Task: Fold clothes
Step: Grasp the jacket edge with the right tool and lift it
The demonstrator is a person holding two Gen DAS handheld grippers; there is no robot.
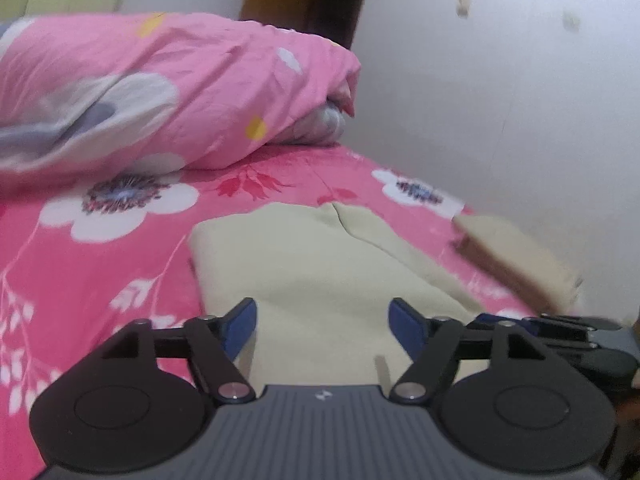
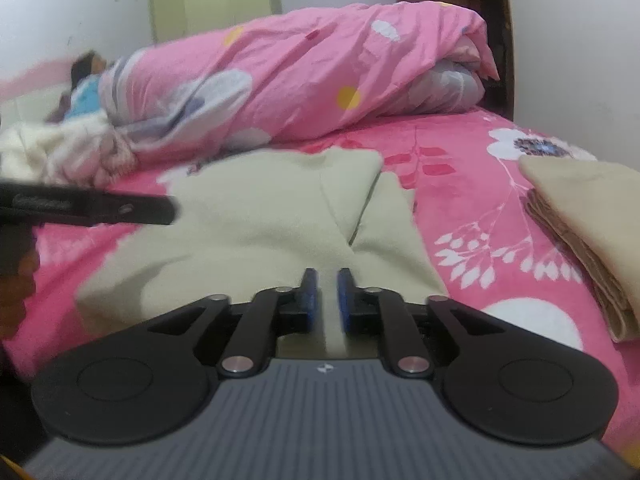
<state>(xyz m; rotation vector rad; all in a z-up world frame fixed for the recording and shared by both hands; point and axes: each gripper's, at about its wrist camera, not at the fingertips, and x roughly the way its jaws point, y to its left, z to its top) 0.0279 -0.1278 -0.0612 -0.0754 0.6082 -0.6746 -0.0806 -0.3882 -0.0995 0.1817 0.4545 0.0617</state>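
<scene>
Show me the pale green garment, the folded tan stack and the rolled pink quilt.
pale green garment (image 2: 256,216), right wrist view, flat middle.
folded tan stack (image 2: 592,208), right wrist view, top layer.
rolled pink quilt (image 1: 192,80), left wrist view, upper surface.

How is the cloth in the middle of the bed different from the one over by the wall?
The pale green cloth is greenish and lies spread wide in a thin layer, with a seam-like split down it. The tan folded cloth is browner and stacked in a thick neat bundle, its layered edges showing. The green one sits right in front of both tongs; the tan one lies off to the side. Both rest on the pink flowered bedsheet.
</scene>
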